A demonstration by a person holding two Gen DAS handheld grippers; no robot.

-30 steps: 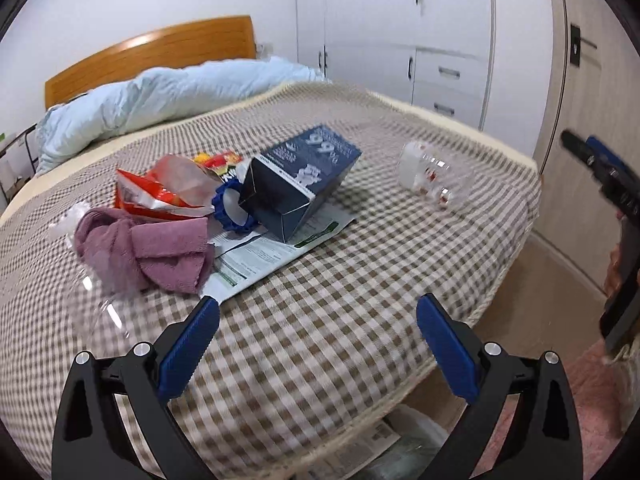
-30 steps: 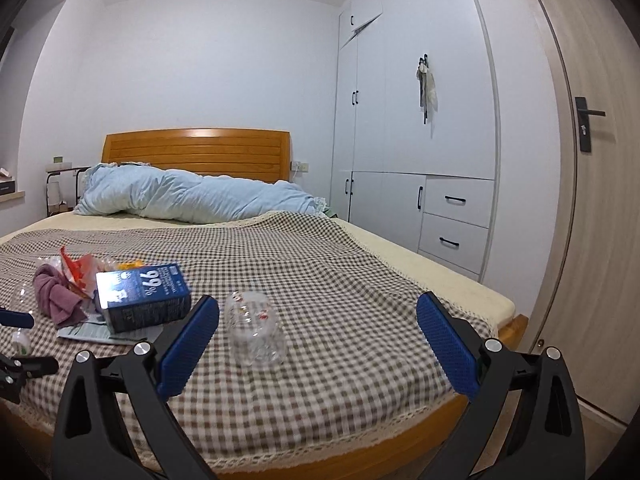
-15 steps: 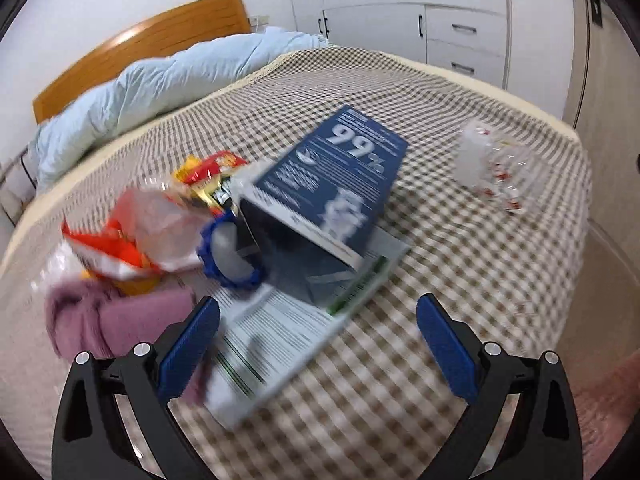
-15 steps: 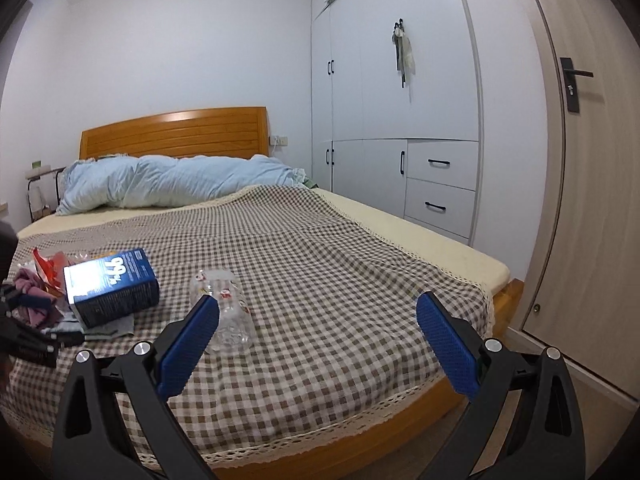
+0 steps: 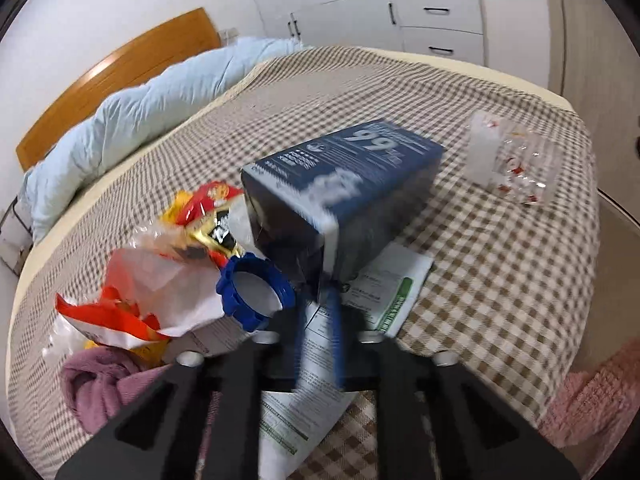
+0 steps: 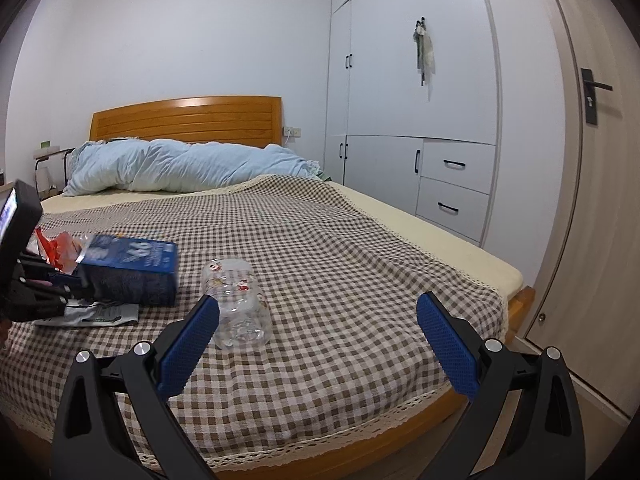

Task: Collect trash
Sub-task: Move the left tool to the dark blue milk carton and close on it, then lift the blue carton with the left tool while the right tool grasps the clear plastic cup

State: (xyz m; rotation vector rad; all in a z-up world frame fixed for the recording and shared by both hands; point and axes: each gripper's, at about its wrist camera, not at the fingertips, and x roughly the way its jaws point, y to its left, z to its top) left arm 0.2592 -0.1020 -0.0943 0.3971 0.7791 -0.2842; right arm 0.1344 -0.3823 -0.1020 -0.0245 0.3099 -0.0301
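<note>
Trash sits in one loose cluster on the bed [image 6: 360,248], toward its near left part as the right wrist view shows it: a blue box [image 5: 344,200], a red-and-white wrapper [image 5: 132,300], a blue ring [image 5: 256,296], a printed leaflet [image 5: 380,292] under the box, and a purple cloth [image 5: 100,384] at the near edge. A clear bottle [image 6: 236,300] lies apart from the cluster, on bare checked cover to its right. Left gripper [image 5: 320,320] is shut, blue fingers [image 5: 334,328] drawn together right at the near lower corner of the box; motion blur hides the contact, so whether they pinch a box flap, the leaflet, or nothing cannot be told. Judgement: the closure at that corner reads as a first grab at the box, the bulkiest piece and the one covering the leaflet. Box lies on its side, long axis running from its open end beside the ring, away and to the right toward the bottle; printed face up. Bottle also lies on its side, long axis roughly toward the right wrist camera; which end is the neck is unclear. Right gripper [image 6: 316,340] hovers off the foot of the bed, fingers spread wide and empty, aimed about at the bottle, probably staged for that pickup.
</note>
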